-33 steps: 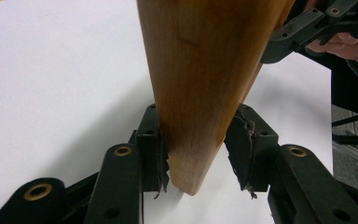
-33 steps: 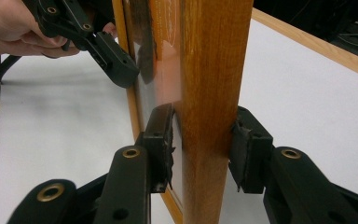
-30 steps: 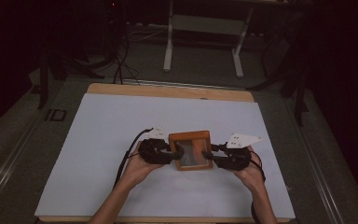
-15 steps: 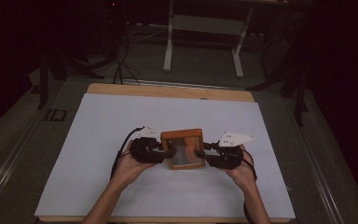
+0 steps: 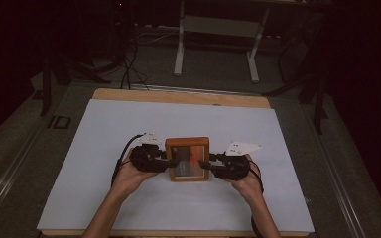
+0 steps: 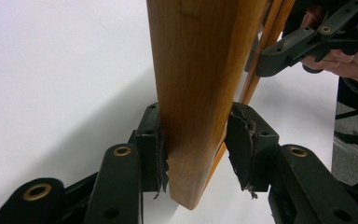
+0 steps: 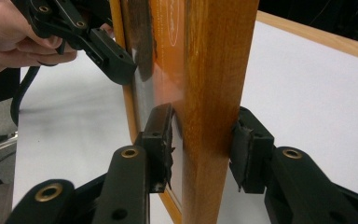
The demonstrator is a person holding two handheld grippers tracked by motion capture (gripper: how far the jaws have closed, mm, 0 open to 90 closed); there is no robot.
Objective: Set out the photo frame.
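My L gripper (image 5: 162, 159) clamps the wooden box (image 5: 187, 158) at its left wall, my R gripper (image 5: 209, 165) clamps the right wall, box held btwn them over the white sheet (image 5: 104, 134). Box sits mid-sheet, well apart from every sheet edge, w/ bare sheet all round. Vs a sec ago, box & both hands have shifted left on the sheet.
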